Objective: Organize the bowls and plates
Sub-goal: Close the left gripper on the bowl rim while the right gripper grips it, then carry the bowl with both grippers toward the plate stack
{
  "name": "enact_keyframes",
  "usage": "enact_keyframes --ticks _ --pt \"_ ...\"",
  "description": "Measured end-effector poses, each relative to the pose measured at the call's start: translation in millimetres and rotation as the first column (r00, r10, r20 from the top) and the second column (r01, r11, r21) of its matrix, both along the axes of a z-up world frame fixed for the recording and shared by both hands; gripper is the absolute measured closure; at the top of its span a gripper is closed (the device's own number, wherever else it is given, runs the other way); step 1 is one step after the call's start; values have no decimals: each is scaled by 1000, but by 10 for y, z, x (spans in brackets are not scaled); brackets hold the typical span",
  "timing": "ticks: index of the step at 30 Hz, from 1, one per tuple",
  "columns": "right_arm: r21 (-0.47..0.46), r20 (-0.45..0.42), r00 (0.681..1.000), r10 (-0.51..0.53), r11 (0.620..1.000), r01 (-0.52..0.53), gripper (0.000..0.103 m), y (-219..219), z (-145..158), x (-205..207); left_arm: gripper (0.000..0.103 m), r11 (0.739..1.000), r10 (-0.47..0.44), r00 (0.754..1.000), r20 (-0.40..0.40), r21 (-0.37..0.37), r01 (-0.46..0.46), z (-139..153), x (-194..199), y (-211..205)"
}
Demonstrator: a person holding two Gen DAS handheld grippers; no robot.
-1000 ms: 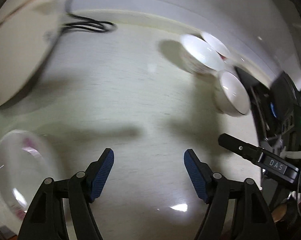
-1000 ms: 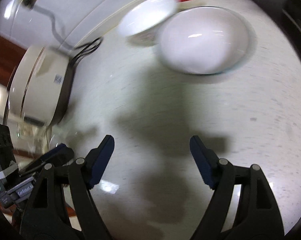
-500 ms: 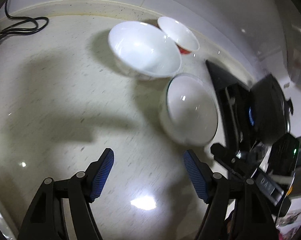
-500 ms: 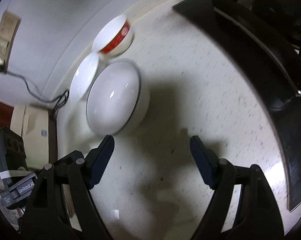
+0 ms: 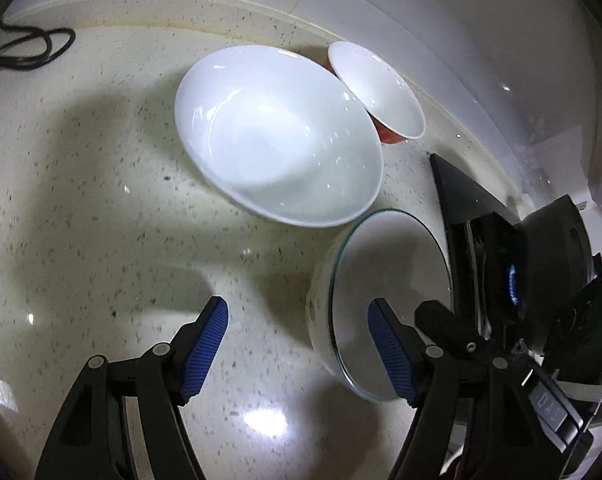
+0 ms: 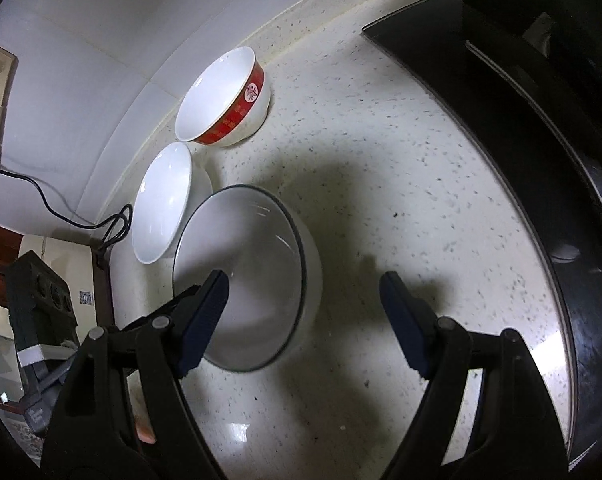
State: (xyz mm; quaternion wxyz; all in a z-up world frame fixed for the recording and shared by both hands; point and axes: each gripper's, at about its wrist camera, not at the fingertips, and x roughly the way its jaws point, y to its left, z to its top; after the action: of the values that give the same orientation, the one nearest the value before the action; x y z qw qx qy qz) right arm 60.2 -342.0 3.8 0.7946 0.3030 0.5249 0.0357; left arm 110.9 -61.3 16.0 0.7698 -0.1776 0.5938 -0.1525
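Observation:
Three bowls stand on the speckled counter [image 5: 81, 200]. A wide plain white bowl [image 5: 277, 136] sits in the middle, also in the right wrist view [image 6: 163, 208]. A white bowl with a red band [image 5: 381, 88] stands behind it by the wall [image 6: 225, 96]. A dark-rimmed white bowl [image 5: 385, 280] stands nearest [image 6: 245, 272]. My left gripper [image 5: 297, 344] is open, its right finger over that bowl's rim. My right gripper [image 6: 305, 312] is open, its left finger over the same bowl's mouth.
A black stove [image 6: 541, 120] with a pot takes the right side, seen also in the left wrist view [image 5: 501, 240]. A black cable [image 5: 25, 48] lies at the back left. A cream appliance [image 6: 53, 256] stands at the far left.
Both grippers have swung toward the bowls and come closer; the bowls now loom larger. The dark-rimmed bowl now sits at both grippers' fingers. Both stayed open.

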Motion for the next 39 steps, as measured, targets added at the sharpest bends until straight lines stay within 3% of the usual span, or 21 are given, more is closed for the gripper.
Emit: enact_keyframes --ticks 6,8,9,10,11,14,27,39 --pt "11 -6 1000 7 1000 -7 26 39 -69 68 34 999 -7 998 60 54 4 -89 130 -147" --pt "-10 -10 1000 23 1000 -23 49 63 -94 77 56 997 -33 995 89 72 26 -99 136 -200" --pt "-18 -14 999 35 999 -35 57 75 -112 75 61 996 -50 994 100 78 43 -113 138 -234" --pt "-24 -15 999 39 999 -40 73 91 -124 82 74 997 -64 992 110 59 58 -115 137 -272" --pt "-25 -12 999 45 999 -46 82 104 -136 73 88 996 -81 989 125 41 76 -98 122 -286" --pt "-33 -4 999 48 998 -48 83 131 -139 39 90 988 -133 977 165 100 118 -53 49 -419" --pt "4 -7 999 40 999 -40 84 117 -100 -238 91 986 -140 982 129 106 127 -138 -218 -386" --pt "26 -9 995 100 995 -100 83 383 6 -453 90 992 -90 988 128 105 76 114 -503 19"
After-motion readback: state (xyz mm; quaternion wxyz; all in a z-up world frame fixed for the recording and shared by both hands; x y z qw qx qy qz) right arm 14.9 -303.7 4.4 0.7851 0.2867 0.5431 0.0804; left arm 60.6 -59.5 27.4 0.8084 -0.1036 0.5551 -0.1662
